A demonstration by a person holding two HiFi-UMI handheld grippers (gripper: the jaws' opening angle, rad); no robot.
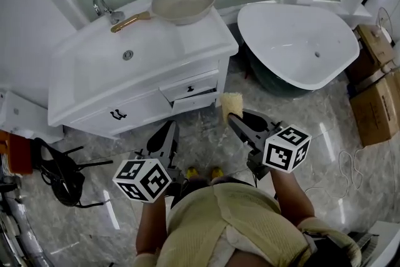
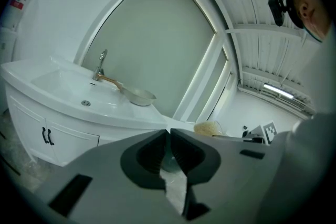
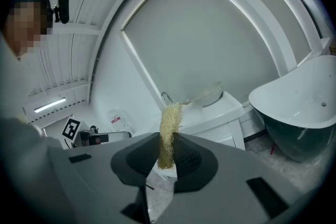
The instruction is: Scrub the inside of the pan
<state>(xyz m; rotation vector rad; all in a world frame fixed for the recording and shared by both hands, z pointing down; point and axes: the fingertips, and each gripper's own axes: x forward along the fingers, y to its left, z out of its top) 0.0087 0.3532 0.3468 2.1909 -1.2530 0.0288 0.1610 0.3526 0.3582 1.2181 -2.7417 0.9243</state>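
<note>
Marble floor (image 1: 300,122); white vanity (image 1: 200,40) — pan (image 1: 182,2) atop.

Saw a pan (image 1: 183,2) at the back edge of the worktop (image 1: 200,40), pale and dull inside, with a smooth handle (image 1: 130,22) that looked like wood. Saw a shiny metal tap (image 1: 103,7) at the back left corner. Found the worktop white, smooth and glossy, just like the tub (image 1: 294,40). Saw a rough, stringy, yellow sponge (image 1: 230,102) in the dull dark plastic of the right gripper (image 1: 229,114). Noticed a shiny floor (image 1: 206,134) that looked like stone, and dull brown cardboard boxes (image 1: 375,109).
</note>
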